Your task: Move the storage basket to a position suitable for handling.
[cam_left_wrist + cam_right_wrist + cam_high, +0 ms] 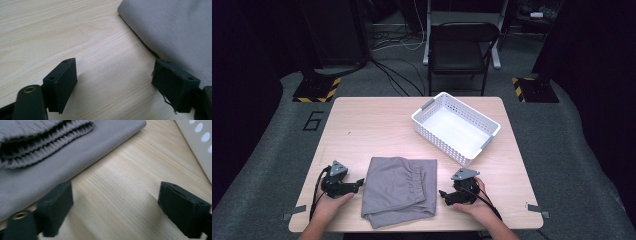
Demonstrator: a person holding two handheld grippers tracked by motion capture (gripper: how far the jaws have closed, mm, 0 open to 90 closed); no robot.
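Your folded grey shorts [399, 190] lie flat on the wooden tabletop [377, 125], near its 6 o'clock edge and between your two hands, with the gathered elastic waistband showing as a ridge across the top layer. Your left hand-held gripper [360, 183] sits at 9 o'clock of the shorts, just beside their edge, its jaws spread wide with nothing between them; in the left gripper view one jaw reaches the cloth's border while the other stands over bare wood. Your right hand-held gripper [442, 195] sits at 3 o'clock of the shorts, also released, jaws apart over bare wood, one of them close against the fabric's edge in the right gripper view. A white perforated basket [421, 119] with grey handles stands at about 1 o'clock from the shorts, well apart from them, set at an angle on the tabletop.
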